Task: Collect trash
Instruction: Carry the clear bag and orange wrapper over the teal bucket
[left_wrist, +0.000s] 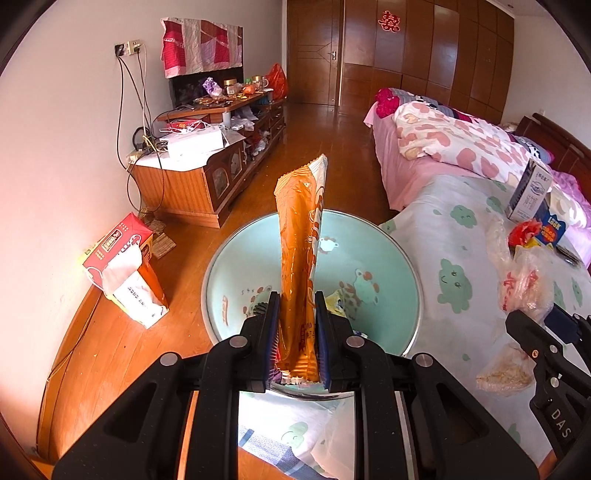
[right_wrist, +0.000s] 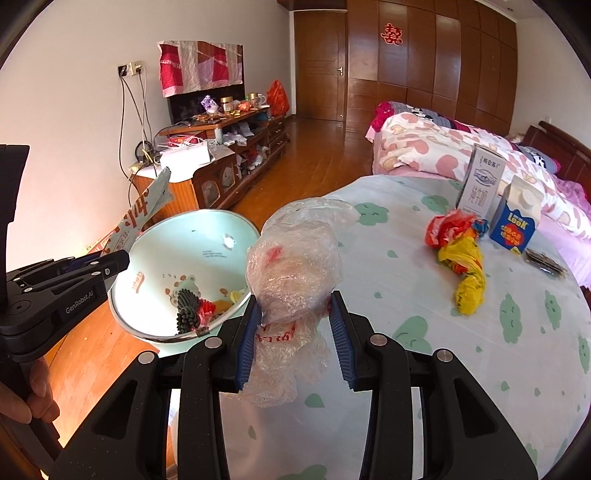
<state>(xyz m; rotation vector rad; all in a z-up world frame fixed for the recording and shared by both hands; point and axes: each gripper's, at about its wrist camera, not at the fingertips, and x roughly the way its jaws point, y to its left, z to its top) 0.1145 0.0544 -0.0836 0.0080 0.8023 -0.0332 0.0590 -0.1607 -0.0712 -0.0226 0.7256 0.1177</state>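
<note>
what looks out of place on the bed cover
Trash lies loose on the bed cover: a crumpled red and yellow bag and a small dark packet beside the two upright cartons. Nothing looks spilled.

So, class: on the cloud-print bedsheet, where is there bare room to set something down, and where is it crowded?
Free: the cloud-print bedsheet between the right claw and the yellow bag. Crowded: the far corner, with the milk carton and blue box.
</note>
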